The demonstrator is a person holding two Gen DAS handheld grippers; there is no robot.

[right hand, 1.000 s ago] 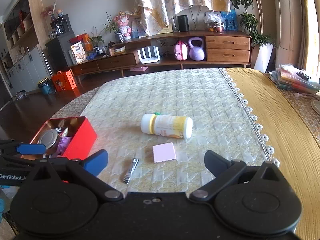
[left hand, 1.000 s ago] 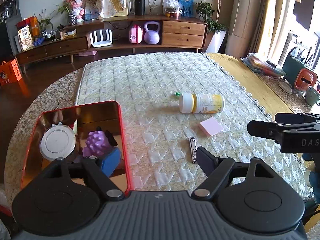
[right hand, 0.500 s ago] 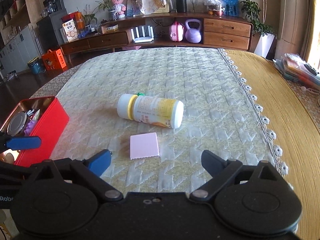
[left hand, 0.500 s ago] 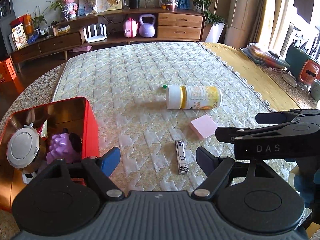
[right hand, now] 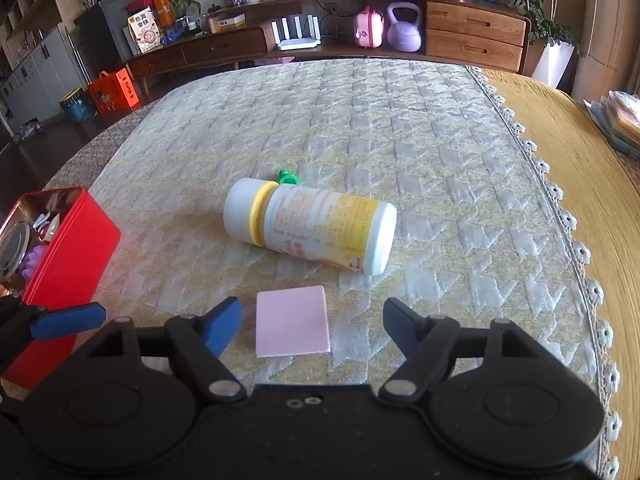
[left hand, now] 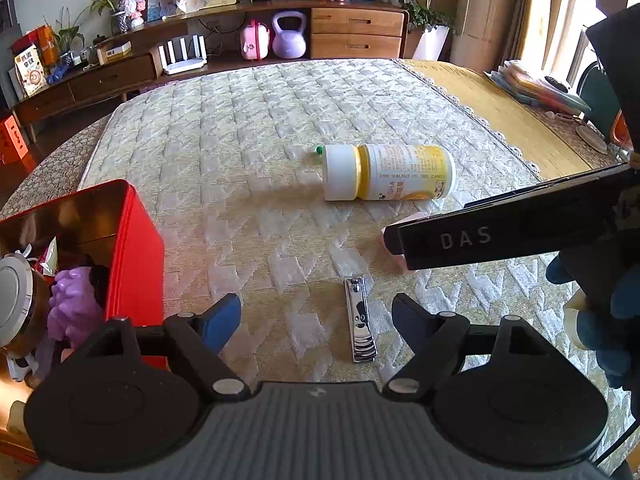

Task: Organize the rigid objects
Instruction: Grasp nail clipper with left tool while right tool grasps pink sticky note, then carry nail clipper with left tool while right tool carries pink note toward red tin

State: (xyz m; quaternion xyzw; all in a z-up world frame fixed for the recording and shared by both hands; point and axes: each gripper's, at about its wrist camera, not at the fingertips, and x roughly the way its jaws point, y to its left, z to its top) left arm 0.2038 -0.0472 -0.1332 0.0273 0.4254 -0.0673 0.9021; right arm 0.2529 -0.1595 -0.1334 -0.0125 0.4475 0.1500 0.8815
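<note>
A metal nail clipper point(left hand: 360, 320) lies on the quilted cloth between the open fingers of my left gripper point(left hand: 316, 316). A pink pad point(right hand: 293, 321) lies between the open fingers of my right gripper point(right hand: 312, 320); in the left wrist view it point(left hand: 394, 250) is mostly hidden by the right gripper's arm. A white and yellow bottle point(left hand: 388, 172) lies on its side beyond both; it also shows in the right wrist view point(right hand: 312, 226). A red tin point(left hand: 132, 240) at the left holds a round silver lid point(left hand: 14, 300) and a purple toy point(left hand: 74, 308).
A small green piece point(right hand: 288, 178) lies just behind the bottle. The tin point(right hand: 68, 256) stands left of the right gripper. The cloth's lace edge point(right hand: 560, 208) runs along the right, with yellow cloth beyond. A sideboard point(right hand: 320, 36) stands far behind the table.
Both grippers have moved forward and lower. The left one has shifted right from the tin to over the nail clipper; the right one has closed in on the pink pad.
</note>
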